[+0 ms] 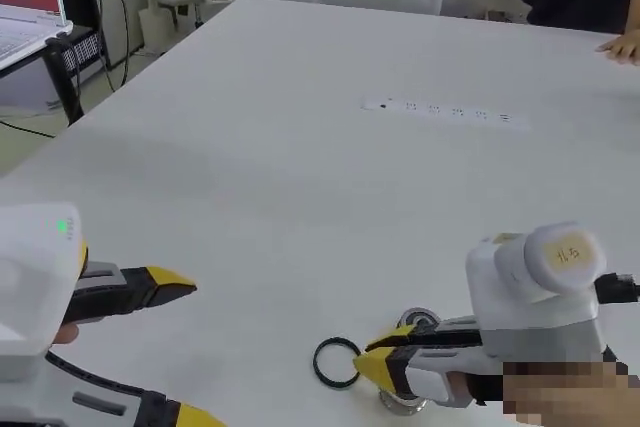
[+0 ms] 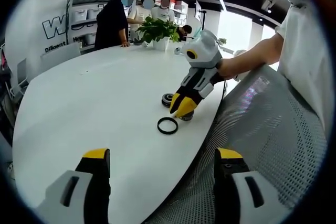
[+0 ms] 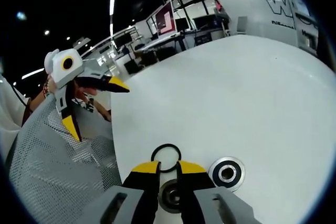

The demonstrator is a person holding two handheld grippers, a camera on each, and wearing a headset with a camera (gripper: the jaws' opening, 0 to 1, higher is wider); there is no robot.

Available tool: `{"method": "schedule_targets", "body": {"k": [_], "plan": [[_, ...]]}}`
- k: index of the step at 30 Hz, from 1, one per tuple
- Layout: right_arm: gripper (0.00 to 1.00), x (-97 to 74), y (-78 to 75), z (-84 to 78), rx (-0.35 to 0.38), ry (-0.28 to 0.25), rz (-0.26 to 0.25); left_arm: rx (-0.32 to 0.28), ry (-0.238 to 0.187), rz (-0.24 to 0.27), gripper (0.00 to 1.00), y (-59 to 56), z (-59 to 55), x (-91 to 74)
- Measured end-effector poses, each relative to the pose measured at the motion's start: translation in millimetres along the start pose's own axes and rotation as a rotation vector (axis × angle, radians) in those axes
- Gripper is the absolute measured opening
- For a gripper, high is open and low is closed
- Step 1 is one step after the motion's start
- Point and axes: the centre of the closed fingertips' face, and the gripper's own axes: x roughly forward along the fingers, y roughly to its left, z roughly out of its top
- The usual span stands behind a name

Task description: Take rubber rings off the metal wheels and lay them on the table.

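A black rubber ring (image 1: pixel 335 362) (image 2: pixel 167 125) (image 3: pixel 166 157) lies flat on the white table (image 1: pixel 300 177), just ahead of my right gripper (image 1: pixel 372 359) (image 3: pixel 169 167). Its yellow-tipped jaws stand a narrow gap apart with nothing between them. They hover over a bare metal wheel (image 3: pixel 170 196) (image 1: pixel 402 403) (image 2: pixel 187 115). A second metal wheel (image 1: pixel 420 321) (image 3: pixel 227 172) (image 2: pixel 168 98) lies flat beside it, still wearing its dark ring. My left gripper (image 1: pixel 185 347) (image 2: pixel 163 156) is wide open and empty at the table's near edge, well to the left of the ring.
A white power strip (image 1: pixel 445 110) lies further up the table. A grey mesh chair (image 2: pixel 262 145) stands at the near edge. People and a potted plant (image 2: pixel 157 27) are at the far end; a hand (image 1: pixel 622 45) rests there.
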Motion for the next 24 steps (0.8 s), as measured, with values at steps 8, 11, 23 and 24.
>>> {"method": "schedule_targets", "body": {"k": [8, 11, 23, 24], "plan": [[0.10, -5.3, -1.5, 8.7, -0.012, -0.028, -0.009, 0.002, 0.002, -0.001, 0.79, -0.2, 0.3, 0.3], [0.10, -8.4, -1.2, 14.7, -0.027, -0.045, -0.014, 0.003, 0.002, -0.001, 0.79, -0.3, 0.4, 0.3], [0.13, -25.2, -7.6, 34.9, -0.076, -0.119, -0.040, 0.006, 0.004, -0.002, 0.79, -0.6, 0.3, 0.0], [0.14, -26.7, -8.0, 36.4, -0.076, -0.128, -0.040, 0.007, 0.005, -0.001, 0.79, -0.5, 0.2, 0.0]]}}
